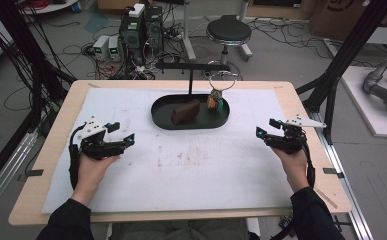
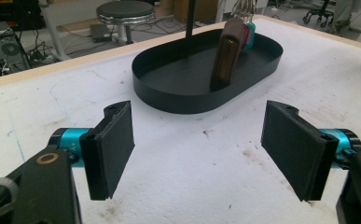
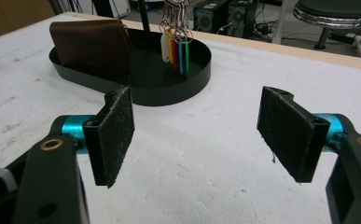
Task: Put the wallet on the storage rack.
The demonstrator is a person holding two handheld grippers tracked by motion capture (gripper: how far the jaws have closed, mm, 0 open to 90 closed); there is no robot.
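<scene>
A black oval tray [image 1: 163,120] [image 2: 169,100] [image 3: 187,86] sits at the back middle of the white mat. A brown wallet [image 1: 185,111] [image 2: 226,53] [image 3: 90,44] stands on edge inside it. A bunch of coloured key tags [image 1: 214,102] [image 3: 176,49] [image 2: 249,32] hangs from a ring on a black stand [image 1: 191,75] over the tray's right end. My left gripper [image 1: 123,136] [image 2: 199,147] hovers open at the left of the mat, pointed at the tray. My right gripper [image 1: 265,129] [image 3: 197,137] hovers open at the right, with nothing between its jaws.
The white mat [image 1: 191,165] covers a wooden table [image 1: 61,115]. Beyond the far edge stand a stool [image 1: 228,32], computer boxes [image 1: 141,27] and loose cables on the floor. Black frame posts [image 1: 348,55] rise at the right.
</scene>
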